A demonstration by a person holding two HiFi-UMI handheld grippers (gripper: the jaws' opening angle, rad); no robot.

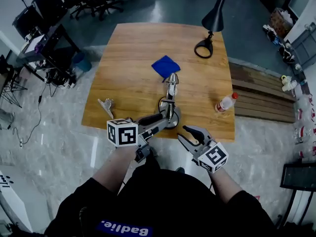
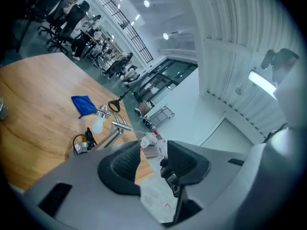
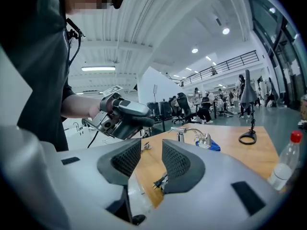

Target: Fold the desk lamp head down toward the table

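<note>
A silver desk lamp [image 1: 170, 100] stands near the table's front edge, base [image 1: 170, 118] toward me, head [image 1: 172, 81] leaning away and low over the wood. In the left gripper view the lamp [image 2: 106, 128] shows its white bulb [image 2: 98, 124] pointing down at the tabletop. My left gripper [image 1: 160, 121] is open beside the base, holding nothing; its jaws [image 2: 153, 155] stand apart. My right gripper [image 1: 183, 134] hangs open off the front edge, right of the base, also empty [image 3: 151, 157]. The lamp [image 3: 192, 134] appears beyond it.
A black desk lamp [image 1: 212, 21] stands at the far right corner. A blue cloth [image 1: 165, 65] lies behind the silver lamp. A plastic bottle [image 1: 225, 102] stands at the right edge, a metal clip [image 1: 106, 104] at the left front. The lamp's plug [image 3: 158, 181] hangs over the edge.
</note>
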